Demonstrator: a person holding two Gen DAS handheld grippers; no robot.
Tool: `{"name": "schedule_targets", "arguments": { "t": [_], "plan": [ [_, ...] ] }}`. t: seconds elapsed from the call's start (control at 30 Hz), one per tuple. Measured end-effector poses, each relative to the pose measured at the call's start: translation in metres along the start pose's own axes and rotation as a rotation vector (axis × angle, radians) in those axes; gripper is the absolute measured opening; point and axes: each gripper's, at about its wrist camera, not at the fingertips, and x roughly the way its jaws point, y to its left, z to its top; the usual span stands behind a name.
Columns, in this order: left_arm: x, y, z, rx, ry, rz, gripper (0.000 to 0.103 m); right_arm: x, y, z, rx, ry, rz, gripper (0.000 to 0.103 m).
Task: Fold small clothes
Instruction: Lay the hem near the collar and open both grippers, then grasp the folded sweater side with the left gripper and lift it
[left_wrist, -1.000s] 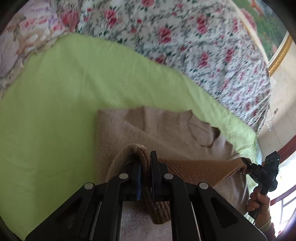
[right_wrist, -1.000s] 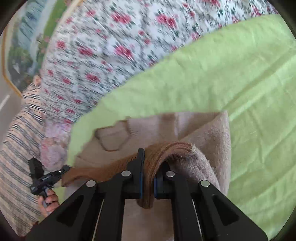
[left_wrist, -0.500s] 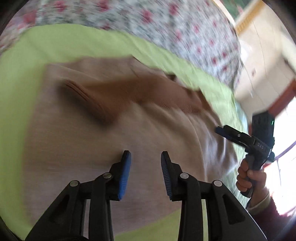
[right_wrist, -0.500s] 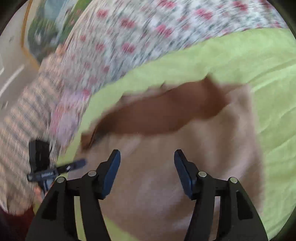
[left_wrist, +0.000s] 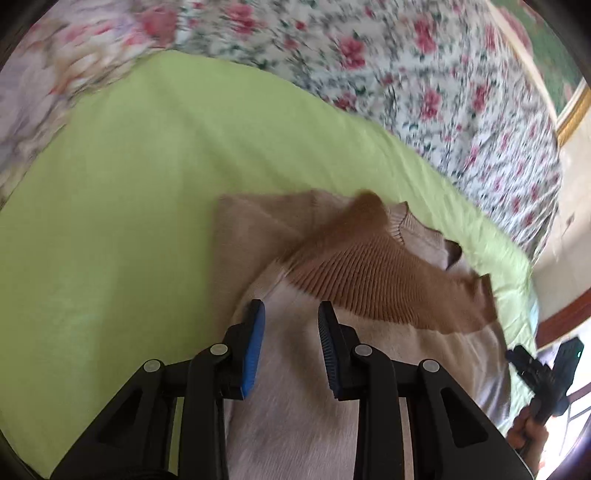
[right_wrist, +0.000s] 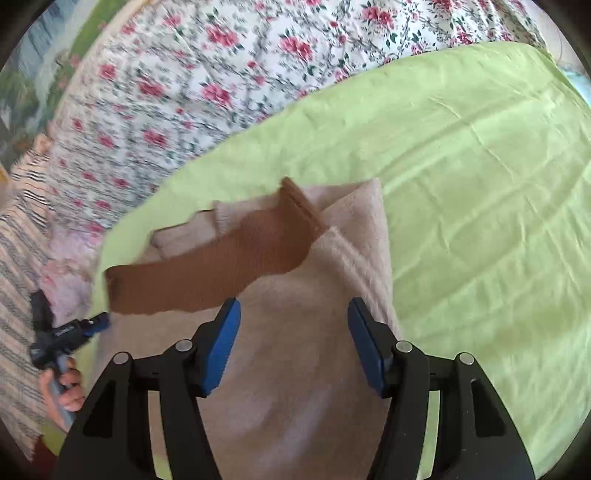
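A beige knit sweater (left_wrist: 317, 406) lies folded on the green sheet (left_wrist: 129, 221), its brown ribbed hem band (left_wrist: 369, 273) laid across the top near the collar. My left gripper (left_wrist: 290, 314) is open and empty just above the sweater's lower half. In the right wrist view the same sweater (right_wrist: 295, 369) and brown band (right_wrist: 221, 269) lie below my right gripper (right_wrist: 293, 314), which is wide open and empty. The right gripper also shows at the far right of the left wrist view (left_wrist: 532, 369), and the left one at the far left of the right wrist view (right_wrist: 92, 323).
A floral quilt (left_wrist: 406, 74) is bunched along the far side of the green sheet (right_wrist: 480, 184). A striped cloth (right_wrist: 18, 240) lies at the left edge in the right wrist view. A window frame and wall show at the right of the left wrist view.
Both grippers were shut on the brown hem a second ago. They let it go on the upper part of the sweater, opened, and pulled back toward the near side.
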Motion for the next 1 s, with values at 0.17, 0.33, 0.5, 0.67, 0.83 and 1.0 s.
{"name": "schedule_targets", "arguments": {
  "t": [0.17, 0.33, 0.5, 0.67, 0.83, 1.0],
  "plan": [
    [-0.044, -0.004, -0.047, -0.023, -0.029, -0.041, 0.039, -0.026, 0.022, -0.043, -0.005, 0.007, 0.092, 0.067],
    [-0.076, -0.022, -0.115, -0.020, 0.000, -0.106, 0.042, -0.033, 0.044, -0.081, -0.015, 0.043, 0.130, 0.067],
    [-0.091, -0.036, -0.168, -0.011, 0.039, -0.127, 0.049, -0.042, 0.056, -0.111, -0.034, 0.063, 0.131, 0.068],
    [-0.097, -0.040, -0.205, -0.023, 0.073, -0.140, 0.052, -0.050, 0.062, -0.129, -0.043, 0.071, 0.128, 0.068],
    [-0.099, -0.038, -0.216, -0.057, 0.081, -0.145, 0.052, -0.054, 0.061, -0.145, -0.038, 0.094, 0.139, 0.068],
    [-0.100, -0.037, -0.210, -0.071, 0.056, -0.142, 0.056, -0.056, 0.058, -0.150, -0.030, 0.098, 0.147, 0.069]
  ]
}}
